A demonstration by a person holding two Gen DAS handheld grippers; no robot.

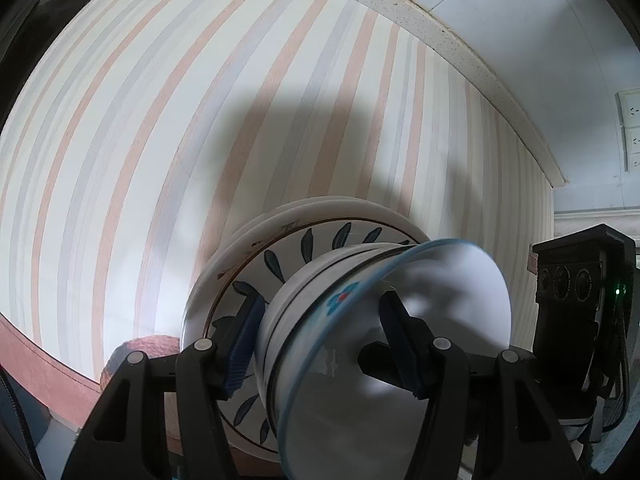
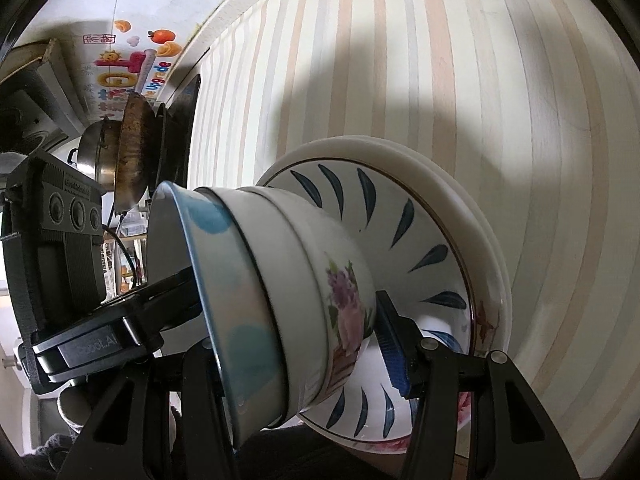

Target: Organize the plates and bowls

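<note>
A stack of bowls (image 1: 304, 320) sits on a stack of plates (image 1: 256, 264) with blue leaf marks, on a striped counter (image 1: 160, 120). The top bowl (image 1: 420, 320) has a blue rim. My left gripper (image 1: 320, 328) straddles the bowl stack, one finger outside and one inside the top bowl, closed on its wall. In the right wrist view the bowl stack (image 2: 280, 300) shows a flower-printed bowl (image 2: 344, 312) on the leaf plate (image 2: 420, 240). My right gripper (image 2: 296, 344) straddles the bowl stack; its left finger is hidden behind the bowls.
A white tiled wall (image 1: 520, 20) with sockets (image 1: 632, 136) lies beyond the counter edge. A pan (image 2: 132, 152) and a steel pot (image 2: 96, 152) stand on a stove at the counter's far end. The left gripper body (image 2: 64, 240) is close beside the bowls.
</note>
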